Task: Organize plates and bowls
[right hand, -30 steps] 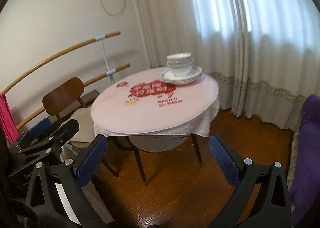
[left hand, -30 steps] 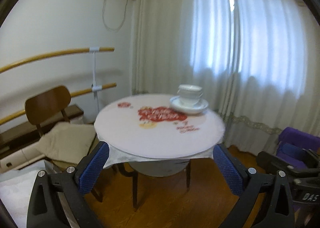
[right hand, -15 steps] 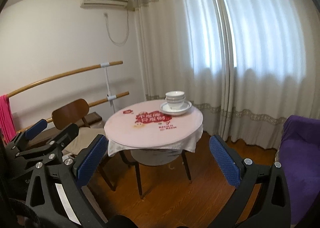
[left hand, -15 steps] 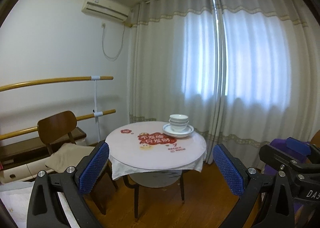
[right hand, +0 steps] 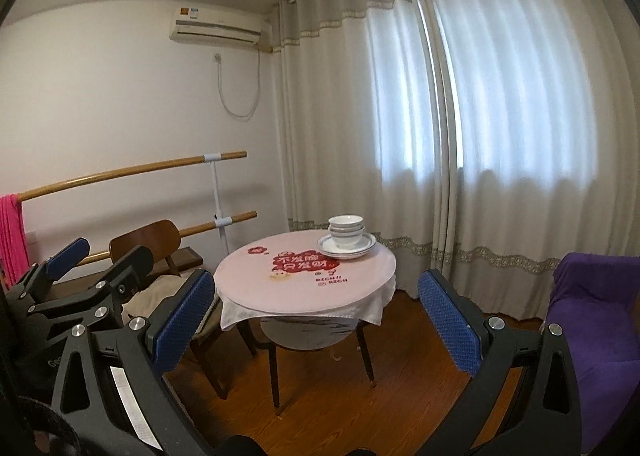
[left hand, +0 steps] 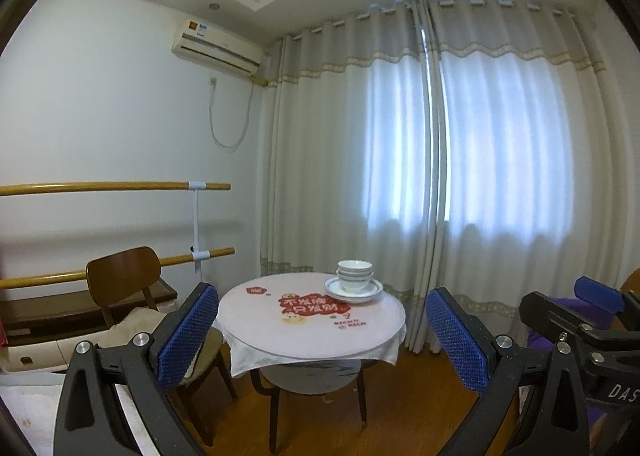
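well back from the round table (left hand: 312,332), your left gripper (left hand: 320,340) and right gripper (right hand: 316,328) hang level, jaws wide and empty; stacked bowls (left hand: 354,275) on plates (left hand: 353,290) lie far ahead.

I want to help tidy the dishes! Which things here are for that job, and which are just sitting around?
For the job: bowls stacked on plates, on the round table.

Just sitting around: wooden chair, curtains, air conditioner, pink cloth, purple sofa.
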The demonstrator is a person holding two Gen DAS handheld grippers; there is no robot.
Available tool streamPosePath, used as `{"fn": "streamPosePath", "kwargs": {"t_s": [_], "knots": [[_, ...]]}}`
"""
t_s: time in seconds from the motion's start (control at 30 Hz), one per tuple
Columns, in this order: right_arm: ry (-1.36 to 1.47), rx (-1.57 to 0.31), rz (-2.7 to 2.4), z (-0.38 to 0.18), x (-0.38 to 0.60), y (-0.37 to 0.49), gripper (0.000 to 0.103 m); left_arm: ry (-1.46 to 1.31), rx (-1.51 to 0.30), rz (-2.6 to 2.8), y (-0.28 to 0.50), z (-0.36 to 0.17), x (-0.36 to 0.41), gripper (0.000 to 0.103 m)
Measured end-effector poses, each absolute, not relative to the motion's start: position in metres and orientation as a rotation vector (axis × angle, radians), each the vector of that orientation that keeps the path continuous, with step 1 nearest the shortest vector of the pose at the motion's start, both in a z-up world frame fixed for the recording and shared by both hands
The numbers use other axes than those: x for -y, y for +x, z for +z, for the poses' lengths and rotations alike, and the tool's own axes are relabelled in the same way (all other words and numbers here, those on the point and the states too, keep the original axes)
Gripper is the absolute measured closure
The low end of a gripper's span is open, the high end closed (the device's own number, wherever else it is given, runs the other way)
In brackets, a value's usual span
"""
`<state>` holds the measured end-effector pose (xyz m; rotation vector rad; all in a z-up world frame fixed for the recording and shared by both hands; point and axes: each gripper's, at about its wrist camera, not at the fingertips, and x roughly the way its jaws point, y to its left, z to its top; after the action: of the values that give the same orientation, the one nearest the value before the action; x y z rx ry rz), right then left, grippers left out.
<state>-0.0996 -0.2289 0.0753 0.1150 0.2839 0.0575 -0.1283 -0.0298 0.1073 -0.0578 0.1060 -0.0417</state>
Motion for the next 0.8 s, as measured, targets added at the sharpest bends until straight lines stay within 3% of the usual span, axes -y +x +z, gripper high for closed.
{"fn": "streamPosePath", "kwargs": {"t_s": [0.8], "knots": [[0.111,-0.221,0.051,0.086,0.226,-0.128,0.000,-0.054,-0.047,-0.052,-0.156,0.096,0.026,0.001]]}}
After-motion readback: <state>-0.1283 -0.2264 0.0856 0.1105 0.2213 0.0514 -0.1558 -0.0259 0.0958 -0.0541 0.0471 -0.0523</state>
